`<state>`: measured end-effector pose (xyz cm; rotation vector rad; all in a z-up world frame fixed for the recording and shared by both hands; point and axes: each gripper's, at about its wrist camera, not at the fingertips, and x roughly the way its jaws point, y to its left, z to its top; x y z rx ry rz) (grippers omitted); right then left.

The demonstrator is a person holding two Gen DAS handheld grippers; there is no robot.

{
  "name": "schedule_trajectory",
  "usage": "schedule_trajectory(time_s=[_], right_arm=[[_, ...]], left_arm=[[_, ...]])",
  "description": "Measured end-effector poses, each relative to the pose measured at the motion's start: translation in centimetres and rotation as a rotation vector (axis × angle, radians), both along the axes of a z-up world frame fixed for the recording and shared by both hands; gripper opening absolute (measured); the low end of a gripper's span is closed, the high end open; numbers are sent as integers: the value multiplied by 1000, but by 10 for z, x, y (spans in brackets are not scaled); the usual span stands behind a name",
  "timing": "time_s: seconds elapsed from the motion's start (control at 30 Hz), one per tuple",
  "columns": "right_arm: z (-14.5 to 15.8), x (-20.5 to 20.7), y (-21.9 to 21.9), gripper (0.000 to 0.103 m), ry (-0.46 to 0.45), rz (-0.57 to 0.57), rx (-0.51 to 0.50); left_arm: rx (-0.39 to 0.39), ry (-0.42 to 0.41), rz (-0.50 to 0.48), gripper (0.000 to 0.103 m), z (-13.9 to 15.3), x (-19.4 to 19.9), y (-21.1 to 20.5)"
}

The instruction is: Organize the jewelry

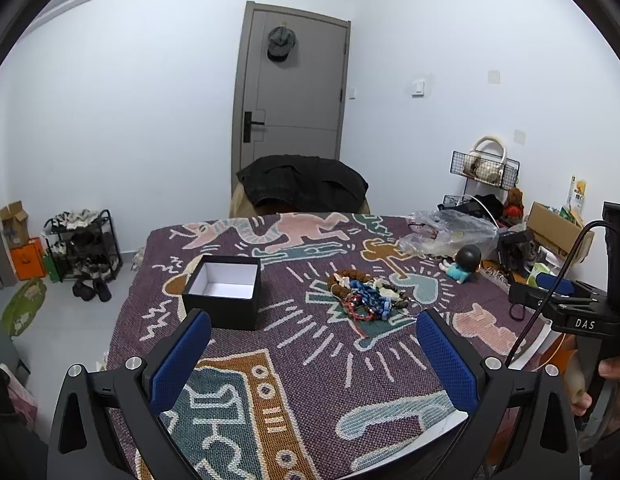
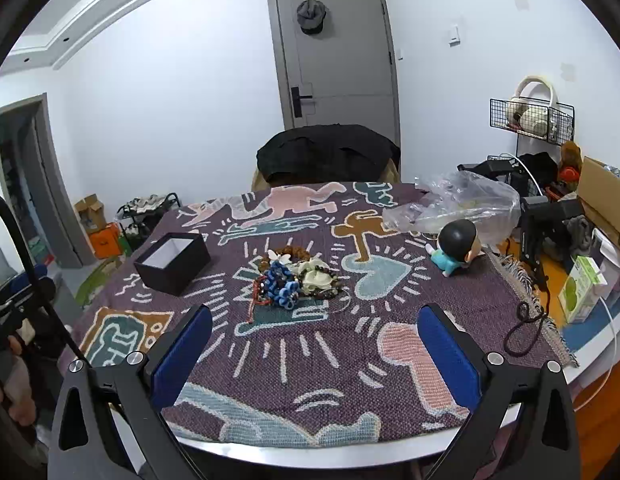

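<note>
Black box [image 1: 224, 292] empty; jewelry pile [image 1: 368, 294] beside it.

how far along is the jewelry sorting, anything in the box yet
Nothing looks done: the black box sits open with only its white inside showing. Nothing is in hand either; the left gripper and right gripper are both open and hold nothing. All of the jewelry pile lies tangled on the patterned cloth, to be moved.

We see the jewelry pile [image 1: 368, 294] heaped near the middle of the patterned cloth [image 1: 310, 352]: brown bead strands, a blue chain, white pieces and red cord tangled together. To its left, apart from it, stands the black box [image 1: 224, 290], open-topped, white inside and empty.
</note>
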<state>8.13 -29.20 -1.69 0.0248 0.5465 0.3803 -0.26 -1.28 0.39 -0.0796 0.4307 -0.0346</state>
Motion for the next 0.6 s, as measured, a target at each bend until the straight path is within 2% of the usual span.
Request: schedule_trajectory(time_s=[0.6], right_arm=[[1,1,-1,103,-3,-9,5]], left_arm=[[21,-6,-11,103,0,-4,-6]])
